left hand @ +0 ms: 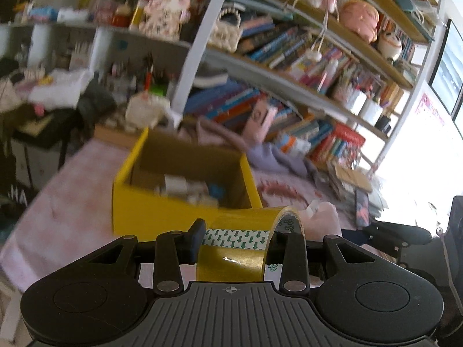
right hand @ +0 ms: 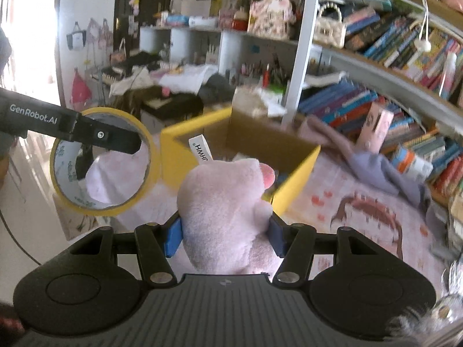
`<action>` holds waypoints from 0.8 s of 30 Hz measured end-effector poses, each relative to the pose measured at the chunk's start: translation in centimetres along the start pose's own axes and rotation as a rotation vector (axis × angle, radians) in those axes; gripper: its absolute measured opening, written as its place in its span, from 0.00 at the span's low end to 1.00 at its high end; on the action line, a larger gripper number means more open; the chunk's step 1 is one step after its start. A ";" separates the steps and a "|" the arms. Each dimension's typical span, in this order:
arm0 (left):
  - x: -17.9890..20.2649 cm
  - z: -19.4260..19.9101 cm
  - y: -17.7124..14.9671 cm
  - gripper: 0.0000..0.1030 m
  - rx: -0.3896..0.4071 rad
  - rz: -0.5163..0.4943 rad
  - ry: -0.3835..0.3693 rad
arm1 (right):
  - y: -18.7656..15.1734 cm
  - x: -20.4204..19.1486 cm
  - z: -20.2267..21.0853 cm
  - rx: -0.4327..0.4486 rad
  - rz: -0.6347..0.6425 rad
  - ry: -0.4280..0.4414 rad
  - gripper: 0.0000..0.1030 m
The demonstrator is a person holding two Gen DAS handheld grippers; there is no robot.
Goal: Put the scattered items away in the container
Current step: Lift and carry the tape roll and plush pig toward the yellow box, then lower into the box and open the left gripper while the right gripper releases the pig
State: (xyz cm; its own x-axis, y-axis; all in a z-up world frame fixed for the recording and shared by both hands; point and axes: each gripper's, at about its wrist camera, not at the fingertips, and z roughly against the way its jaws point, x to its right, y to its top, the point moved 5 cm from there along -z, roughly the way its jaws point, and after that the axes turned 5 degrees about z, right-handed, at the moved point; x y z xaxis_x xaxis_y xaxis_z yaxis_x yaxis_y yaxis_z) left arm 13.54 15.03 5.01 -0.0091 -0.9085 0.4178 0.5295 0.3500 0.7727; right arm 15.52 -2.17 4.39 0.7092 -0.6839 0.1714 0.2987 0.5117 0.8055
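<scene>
LEFT: my left gripper [left hand: 234,241] clamps the yellow tape roll [left hand: 246,248], short of the yellow cardboard box [left hand: 162,211] | RIGHT: my right gripper [right hand: 225,235] squeezes the pink plush toy [right hand: 225,205] before that box | RISK: I fear both loads colliding over the box, or the toy snagging its near rim.

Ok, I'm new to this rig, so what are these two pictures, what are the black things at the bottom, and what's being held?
Each picture comes from a camera on a hand-held gripper, looking forward along its two fingers. The black parts below are the gripper itself. The left view shows the left gripper shut on a roll of yellow tape. The right view shows the right gripper shut on a pink plush toy, with the left gripper and its tape visible alongside. Ahead, on a pink patterned cover, stands an open yellow box with a few things already inside. Bookshelves fill the background.
</scene>
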 end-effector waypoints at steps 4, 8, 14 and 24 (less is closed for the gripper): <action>-0.2 -1.8 2.9 0.35 0.044 -0.024 0.013 | 2.9 2.1 -1.8 0.058 0.009 0.000 0.54; -0.8 -4.3 5.5 0.35 0.073 -0.036 0.033 | 5.6 4.2 -4.2 0.102 0.019 -0.003 0.55; -2.5 -10.6 7.2 0.35 0.020 -0.040 0.084 | 7.7 7.4 -10.7 0.067 0.064 -0.025 0.55; -5.6 -18.8 6.6 0.35 -0.106 -0.081 0.220 | 7.7 10.2 -22.0 -0.068 0.173 0.002 0.55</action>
State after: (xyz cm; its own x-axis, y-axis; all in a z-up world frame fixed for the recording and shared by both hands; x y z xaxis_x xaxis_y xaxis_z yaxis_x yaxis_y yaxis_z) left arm 33.07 18.10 -1.21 0.1237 -0.9645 0.2332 0.6207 0.2586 0.7402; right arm 39.09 6.23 -0.19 0.7549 -0.5818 0.3027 0.2147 0.6553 0.7242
